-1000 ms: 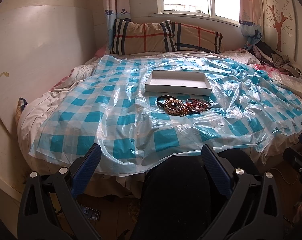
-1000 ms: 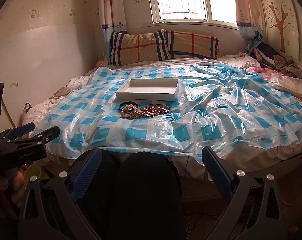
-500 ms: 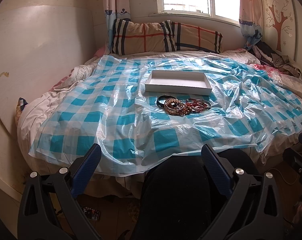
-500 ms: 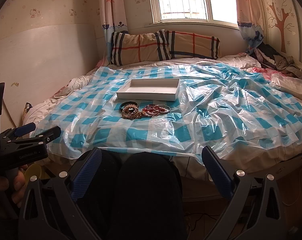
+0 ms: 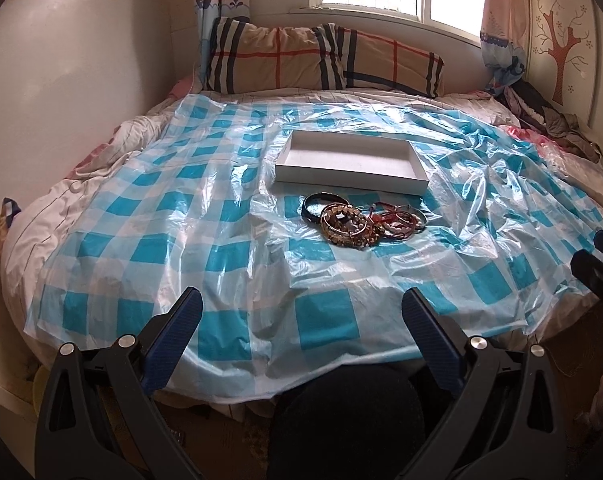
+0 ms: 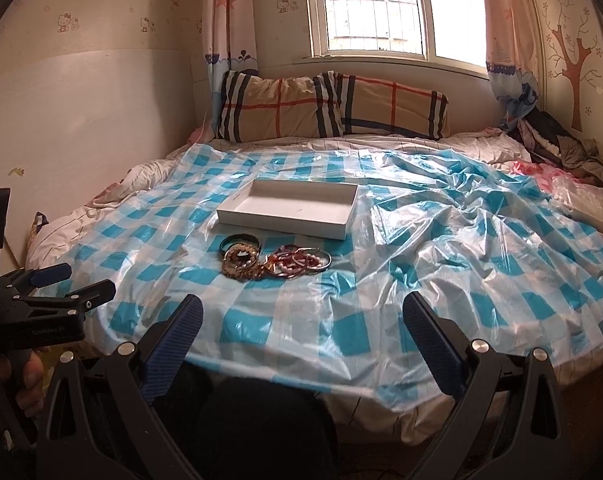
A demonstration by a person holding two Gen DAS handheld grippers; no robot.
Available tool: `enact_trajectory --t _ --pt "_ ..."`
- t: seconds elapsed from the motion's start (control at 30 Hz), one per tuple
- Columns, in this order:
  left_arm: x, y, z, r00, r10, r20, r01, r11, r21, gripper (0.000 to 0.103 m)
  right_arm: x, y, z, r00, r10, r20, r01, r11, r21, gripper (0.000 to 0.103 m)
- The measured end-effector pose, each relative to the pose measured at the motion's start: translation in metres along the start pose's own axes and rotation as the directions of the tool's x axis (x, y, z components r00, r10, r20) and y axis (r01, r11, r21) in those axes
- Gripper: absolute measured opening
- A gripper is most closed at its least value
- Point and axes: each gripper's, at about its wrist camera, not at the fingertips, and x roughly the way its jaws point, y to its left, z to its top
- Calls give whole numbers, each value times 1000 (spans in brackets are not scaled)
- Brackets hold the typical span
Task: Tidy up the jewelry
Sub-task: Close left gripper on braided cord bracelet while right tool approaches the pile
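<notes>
White tray [image 5: 349, 160] w/ bangles [image 5: 361, 220] heaped just in front, dead ahead of left gripper [image 5: 301, 312], left of right gripper [image 6: 301, 312]; both gaping, empty; left nearer

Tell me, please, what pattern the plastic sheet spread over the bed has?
The plastic sheet is blue-and-white checked, clearest in the left wrist view.

Daylit window [image 6: 381, 12] above a bed [image 6: 421, 264] with plaid pillows [image 6: 333, 106].

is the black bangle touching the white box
Apart. In the left wrist view a strip of blue checked plastic sheet shows between the black bangle and the white box.
</notes>
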Motion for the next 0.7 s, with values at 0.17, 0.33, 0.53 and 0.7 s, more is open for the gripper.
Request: enact_trajectory --t 0.17,0.33,0.53,0.7 --pt "59 -6 32 1000 -22 -18 23 999 26 96 64 -14 15 997 -2 -74 0 1000 -31 96" --pt "130 -8 57 997 -49 -54 51 998 31 81 110 -18 17 992 17 -122 -22 999 -38 96" --pt "194 -11 70 992 -74 -105 78 996 39 53 143 -20 19 989 35 -143 -41 998 -42 96" --pt "216 -19 71 989 -87 -122 94 994 49 53 158 -20 12 985 49 -166 -55 998 -29 96"
